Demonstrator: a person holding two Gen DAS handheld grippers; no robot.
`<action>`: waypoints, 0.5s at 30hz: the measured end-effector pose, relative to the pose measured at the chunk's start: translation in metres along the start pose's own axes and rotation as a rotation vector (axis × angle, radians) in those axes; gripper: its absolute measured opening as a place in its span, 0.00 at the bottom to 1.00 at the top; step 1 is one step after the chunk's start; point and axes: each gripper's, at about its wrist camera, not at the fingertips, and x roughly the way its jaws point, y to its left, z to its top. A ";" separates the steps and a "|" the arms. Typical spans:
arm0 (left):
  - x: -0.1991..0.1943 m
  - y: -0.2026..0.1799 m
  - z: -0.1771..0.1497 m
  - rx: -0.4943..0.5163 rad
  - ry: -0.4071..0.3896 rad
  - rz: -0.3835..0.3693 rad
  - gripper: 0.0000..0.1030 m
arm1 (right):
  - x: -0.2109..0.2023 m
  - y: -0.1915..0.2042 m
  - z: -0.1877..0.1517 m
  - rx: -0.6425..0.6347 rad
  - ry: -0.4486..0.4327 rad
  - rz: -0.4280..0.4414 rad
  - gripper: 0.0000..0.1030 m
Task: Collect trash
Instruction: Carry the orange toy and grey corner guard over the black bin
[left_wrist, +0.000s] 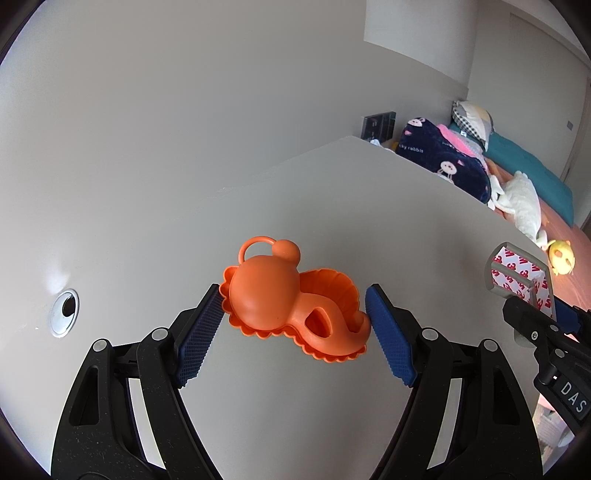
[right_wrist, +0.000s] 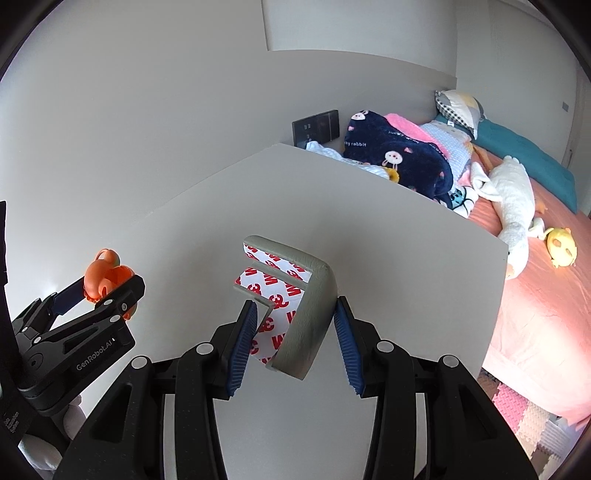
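Note:
An orange plastic toy (left_wrist: 291, 299) with scalloped edges and a small ring on top hangs just above the white desk (left_wrist: 332, 206). My left gripper (left_wrist: 295, 295) is shut on it, a blue pad pressing each side. The same gripper (right_wrist: 107, 288) and the orange toy (right_wrist: 103, 273) show at the left of the right wrist view. A grey L-shaped corner guard (right_wrist: 310, 317) with red-and-white adhesive backing sits between the pads of my right gripper (right_wrist: 295, 302), which is shut on it above the desk (right_wrist: 388, 236). The right gripper (left_wrist: 532, 295) and the guard (left_wrist: 517, 273) appear at the right edge of the left wrist view.
A round cable hole (left_wrist: 64, 313) is set in the desk at the left. Beyond the desk's far edge lies a bed (right_wrist: 535, 314) with a dark blanket (right_wrist: 399, 158), a white plush toy (right_wrist: 513, 199) and a yellow toy (right_wrist: 561, 243). Foam mats (right_wrist: 517, 410) cover the floor.

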 end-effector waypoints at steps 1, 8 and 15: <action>-0.003 -0.003 -0.002 0.004 0.000 -0.005 0.74 | -0.004 -0.003 -0.002 0.005 0.000 -0.002 0.43; -0.023 -0.028 -0.015 0.052 -0.003 -0.033 0.74 | -0.028 -0.022 -0.016 0.023 -0.023 -0.028 0.42; -0.045 -0.052 -0.023 0.092 -0.026 -0.062 0.74 | -0.056 -0.041 -0.032 0.050 -0.046 -0.047 0.41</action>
